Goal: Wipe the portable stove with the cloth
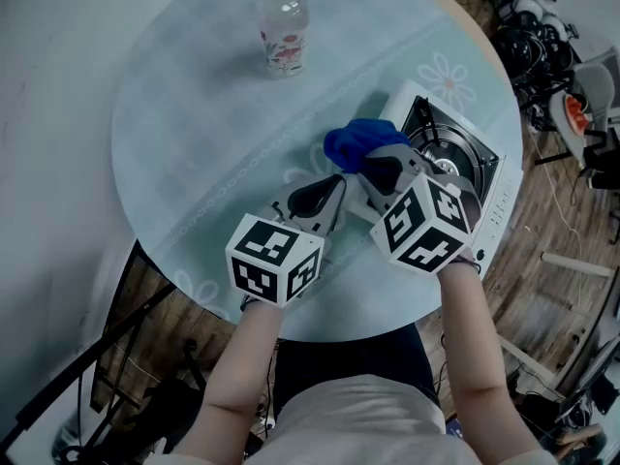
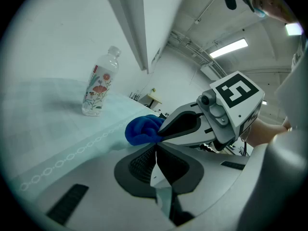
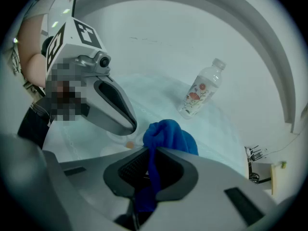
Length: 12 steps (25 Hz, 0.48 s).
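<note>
The portable stove (image 1: 463, 153), white with a dark burner, sits at the right edge of the round table (image 1: 184, 153). A bunched blue cloth (image 1: 355, 140) hangs at the stove's near-left corner, and my right gripper (image 1: 376, 166) is shut on it. In the right gripper view a strip of the cloth (image 3: 168, 136) runs down between the jaws of the right gripper (image 3: 150, 161). My left gripper (image 1: 332, 190) hovers just left of the right one, over the tablecloth. Its jaws meet with nothing between them in the left gripper view (image 2: 155, 149), and the cloth (image 2: 140, 129) shows just beyond.
A clear plastic bottle (image 1: 284, 35) with a floral label stands upright at the far side of the table, also seen as the bottle (image 2: 98, 88) and the bottle (image 3: 201, 93). Cables and gear (image 1: 542, 37) lie on the wooden floor to the right.
</note>
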Motion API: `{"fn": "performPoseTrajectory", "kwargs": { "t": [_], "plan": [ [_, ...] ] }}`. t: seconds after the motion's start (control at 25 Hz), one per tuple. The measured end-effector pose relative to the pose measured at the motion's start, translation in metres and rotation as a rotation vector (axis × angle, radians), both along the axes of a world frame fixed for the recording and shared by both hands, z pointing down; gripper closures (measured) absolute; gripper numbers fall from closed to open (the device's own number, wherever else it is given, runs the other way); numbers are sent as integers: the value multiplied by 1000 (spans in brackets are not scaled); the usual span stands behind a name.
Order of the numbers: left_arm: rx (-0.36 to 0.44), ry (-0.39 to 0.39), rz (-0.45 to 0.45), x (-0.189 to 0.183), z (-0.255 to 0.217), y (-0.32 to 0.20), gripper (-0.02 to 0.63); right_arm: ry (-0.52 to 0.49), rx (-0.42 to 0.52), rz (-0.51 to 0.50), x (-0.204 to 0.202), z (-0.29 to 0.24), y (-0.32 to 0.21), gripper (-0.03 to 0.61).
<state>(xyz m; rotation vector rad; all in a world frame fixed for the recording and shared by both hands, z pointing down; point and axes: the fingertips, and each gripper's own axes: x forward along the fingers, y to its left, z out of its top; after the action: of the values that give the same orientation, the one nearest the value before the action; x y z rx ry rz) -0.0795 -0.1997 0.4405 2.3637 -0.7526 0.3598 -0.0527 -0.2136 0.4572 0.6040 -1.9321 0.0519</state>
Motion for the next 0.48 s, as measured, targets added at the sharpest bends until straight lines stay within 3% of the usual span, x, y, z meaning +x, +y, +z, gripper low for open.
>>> {"fn": "performPoseTrajectory", "kwargs": {
  "t": [0.48],
  "plan": [
    [5,-20,-11,-10,-4,7,591,76,-6,-12,-14,2,15,523]
  ]
}}
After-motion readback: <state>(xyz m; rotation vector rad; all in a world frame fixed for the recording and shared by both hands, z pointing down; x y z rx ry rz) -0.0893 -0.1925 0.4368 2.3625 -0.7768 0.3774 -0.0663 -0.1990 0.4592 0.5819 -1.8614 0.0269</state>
